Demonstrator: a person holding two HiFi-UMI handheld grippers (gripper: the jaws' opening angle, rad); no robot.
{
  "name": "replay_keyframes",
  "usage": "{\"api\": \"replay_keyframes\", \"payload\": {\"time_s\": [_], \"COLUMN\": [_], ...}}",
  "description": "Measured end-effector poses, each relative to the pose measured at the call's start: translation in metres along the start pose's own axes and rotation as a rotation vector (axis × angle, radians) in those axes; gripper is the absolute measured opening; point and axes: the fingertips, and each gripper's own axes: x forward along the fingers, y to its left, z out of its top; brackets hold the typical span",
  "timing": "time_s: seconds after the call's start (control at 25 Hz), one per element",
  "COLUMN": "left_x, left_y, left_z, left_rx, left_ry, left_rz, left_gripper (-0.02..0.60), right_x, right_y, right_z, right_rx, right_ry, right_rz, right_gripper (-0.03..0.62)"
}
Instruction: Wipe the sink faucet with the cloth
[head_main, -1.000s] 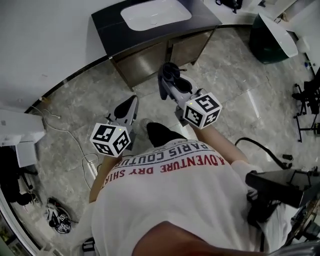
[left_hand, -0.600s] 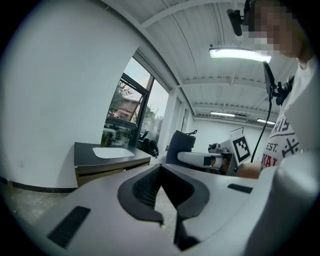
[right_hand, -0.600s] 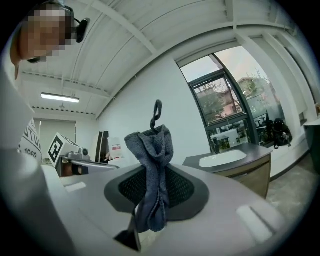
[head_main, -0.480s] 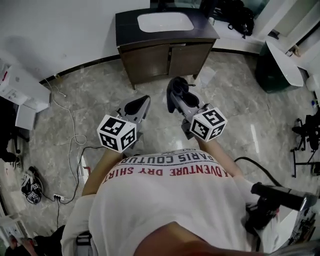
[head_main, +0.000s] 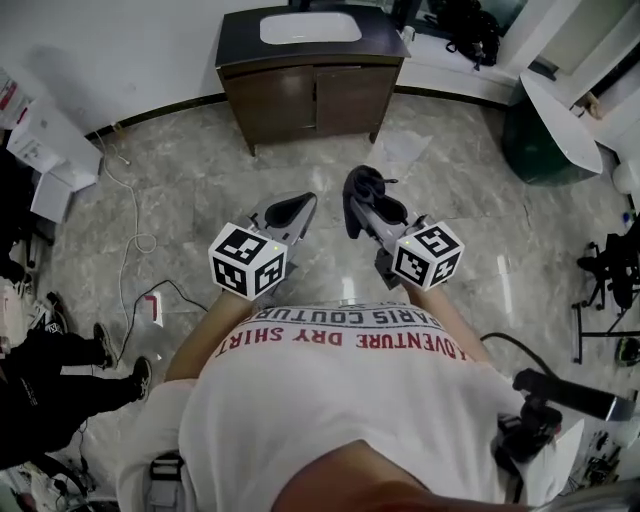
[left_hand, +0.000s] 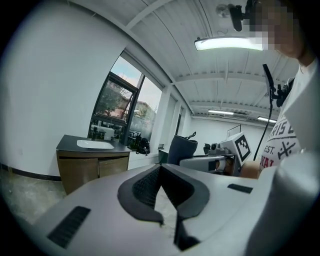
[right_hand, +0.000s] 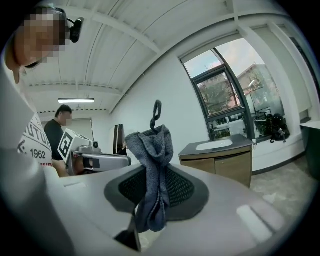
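Cloth is pinched in the right gripper, the left gripper is closed empty, and the sink vanity is now centred at top, unreached.

Cloth grey-blue; cabinet brown; floor grey marbled.

Floor ahead lies open up to vanity w/ sink on top; only a flat sheet by its rt corner. Left: loose cable, white boxes at wall, another person's legs further back. Rt: green bin, black stand near it
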Motion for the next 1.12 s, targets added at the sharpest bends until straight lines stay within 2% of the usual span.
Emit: {"api": "replay_keyframes", "payload": {"time_s": [0.24, 1.12], "left_x": [-0.009, -0.026], "left_y": [-0.049, -0.059], "left_z": [0.01, 0.021], "left_rx": [0.035, 0.059], "left_ry": [-0.002, -0.034], "left_rz": [0.031, 0.06], "left_gripper": [0.0, 0.0], "right_x": [-0.042, -0.049], "right_y": [0.015, 0.028], "right_z": [0.011, 0.02], "right_rx": [-0.028, -0.034], "right_ry": [-0.022, -0.048], "right_rz": [0.036, 0.069], "right_gripper": [0.077, 0.077]}}
